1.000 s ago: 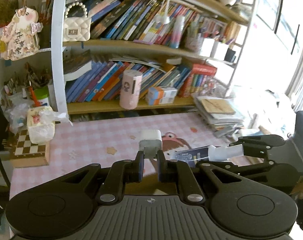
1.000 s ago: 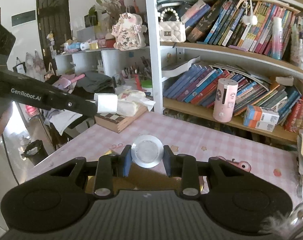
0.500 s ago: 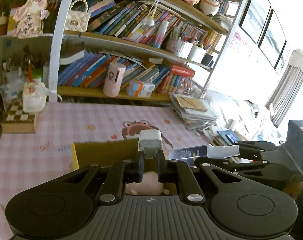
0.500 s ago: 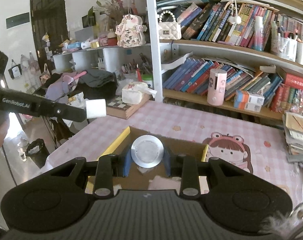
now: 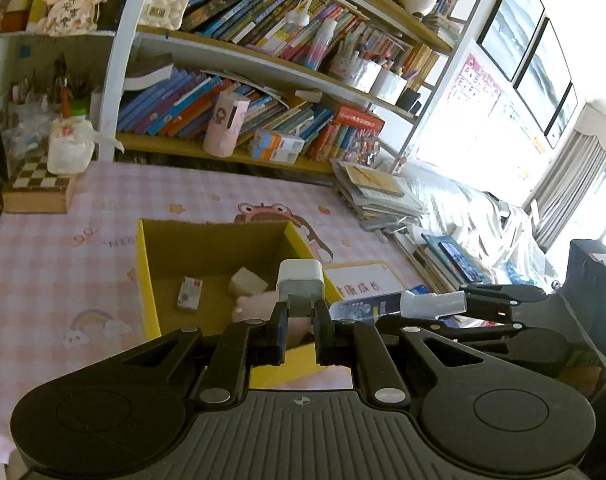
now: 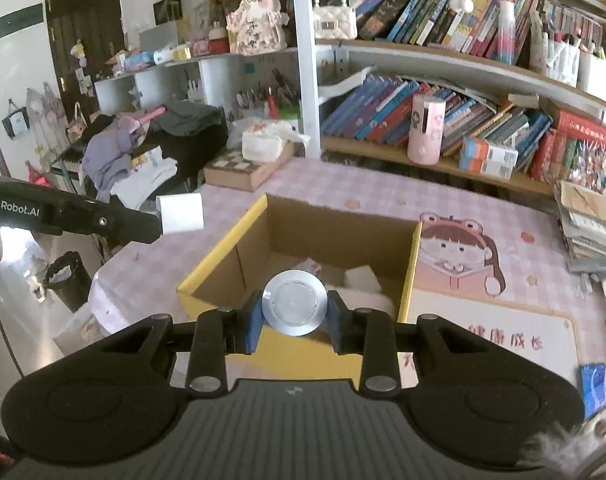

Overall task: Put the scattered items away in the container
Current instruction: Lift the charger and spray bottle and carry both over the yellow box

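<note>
box: open cardboard box [image 5: 151, 280] with yellow rim, on the pink checked tablecloth [image 5: 63, 248], centre of both views.
already in: small printed packet [image 5: 189, 294] at 9 o'clock on the box floor, pale block [image 5: 247, 282] mid-floor, pink soft item [image 5: 259, 304] at the near wall. Three things stowed, as far as I can see.
left gripper [image 5: 301, 326]: clenched on a white charger plug [image 5: 301, 278], carried over the near edge of the box, not touching the floor.
right gripper [image 6: 295, 320]: clamped on a round silver tin [image 6: 295, 303], over the near wall of the box, 6 o'clock of the opening.
left to do: drop both items. Judging from the positions, both are about at release point.
still out: blue-white packet [image 5: 367, 307] at 3 o'clock of the box looks like a candidate; can't tell if more is scattered below the views.
</note>
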### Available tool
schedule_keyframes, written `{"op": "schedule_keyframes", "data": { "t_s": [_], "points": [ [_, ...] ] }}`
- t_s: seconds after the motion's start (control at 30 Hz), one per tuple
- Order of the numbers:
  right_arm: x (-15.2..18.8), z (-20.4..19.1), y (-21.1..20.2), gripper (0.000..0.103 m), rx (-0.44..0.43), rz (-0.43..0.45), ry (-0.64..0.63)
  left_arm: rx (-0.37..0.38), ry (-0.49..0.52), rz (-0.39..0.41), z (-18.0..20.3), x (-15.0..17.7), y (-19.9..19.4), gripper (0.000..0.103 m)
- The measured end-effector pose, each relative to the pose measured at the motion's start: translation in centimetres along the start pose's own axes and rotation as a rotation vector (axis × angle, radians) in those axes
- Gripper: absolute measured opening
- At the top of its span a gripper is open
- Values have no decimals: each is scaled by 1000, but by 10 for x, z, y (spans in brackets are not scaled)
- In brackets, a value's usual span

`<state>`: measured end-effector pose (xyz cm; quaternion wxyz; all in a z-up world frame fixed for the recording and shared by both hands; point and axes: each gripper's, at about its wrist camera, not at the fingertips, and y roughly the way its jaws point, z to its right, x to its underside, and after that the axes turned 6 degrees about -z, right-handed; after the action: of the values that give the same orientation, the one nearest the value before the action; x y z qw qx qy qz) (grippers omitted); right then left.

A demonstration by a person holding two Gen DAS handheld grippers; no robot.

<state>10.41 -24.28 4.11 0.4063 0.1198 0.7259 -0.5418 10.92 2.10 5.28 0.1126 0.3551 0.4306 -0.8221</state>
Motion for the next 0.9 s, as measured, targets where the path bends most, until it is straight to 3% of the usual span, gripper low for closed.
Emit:
{"op": "schedule_keyframes", "data": {
  "t_s": [0.43,0.9],
  "points": [
    [18,-4,1,31,10,-45,34,32,-23,-34,-2,18,7,12],
    [11,2,4,31,8,-41,38,41,-29,-41,-8,10,18,12]
  ]
}}
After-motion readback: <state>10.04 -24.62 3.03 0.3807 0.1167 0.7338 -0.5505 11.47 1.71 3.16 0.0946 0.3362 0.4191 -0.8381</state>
